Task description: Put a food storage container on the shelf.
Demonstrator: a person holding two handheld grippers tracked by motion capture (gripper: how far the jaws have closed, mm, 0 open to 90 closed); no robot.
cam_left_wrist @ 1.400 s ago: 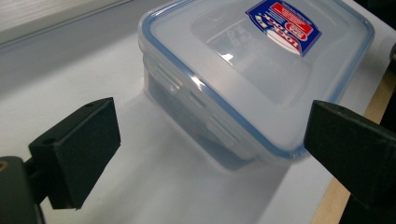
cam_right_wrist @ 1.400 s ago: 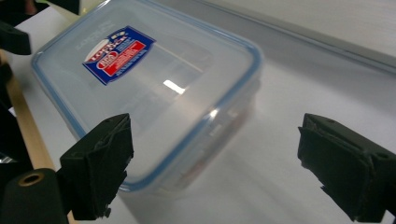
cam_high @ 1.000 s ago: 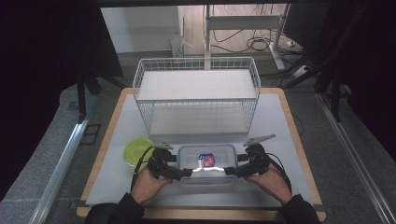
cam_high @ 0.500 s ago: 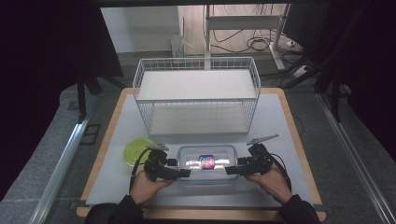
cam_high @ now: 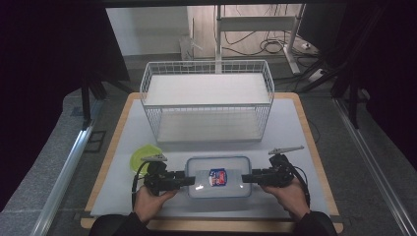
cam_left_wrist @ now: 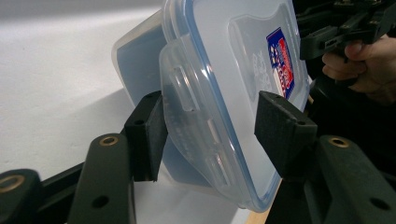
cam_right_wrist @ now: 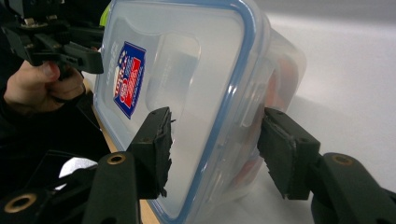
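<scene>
Two hand-held grippers meet at a clear plastic food container [cam_high: 219,177] near the front edge of the white table [cam_high: 295,128] in the high view: the left gripper [cam_high: 189,180] comes in at its left end and the right gripper [cam_high: 244,178] at its right end, each held in one of the person's hands. The container has a blue-rimmed snap lid with a red and blue label [cam_high: 217,177] at its middle. Behind it, well apart, stands a white wire basket [cam_high: 206,105], and a yellow-green item [cam_high: 142,156] lies just beside the left gripper, on the far side of it. In the left gripper view, the left gripper [cam_left_wrist: 210,128] has its jaws spread to either side of the container's [cam_left_wrist: 233,70] end latch [cam_left_wrist: 191,116]; one pad sits against the underside and the other stands off the lid, so the jaws are parted and not clamped. The far hand [cam_left_wrist: 364,65] with its gripper shows at the upper right. In the right gripper view, the right gripper [cam_right_wrist: 215,149] likewise straddles the container's [cam_right_wrist: 187,84] rim, both pads near its faces, but I cannot tell whether they press on it. Something red [cam_right_wrist: 280,79] shows through the container wall.
</scene>
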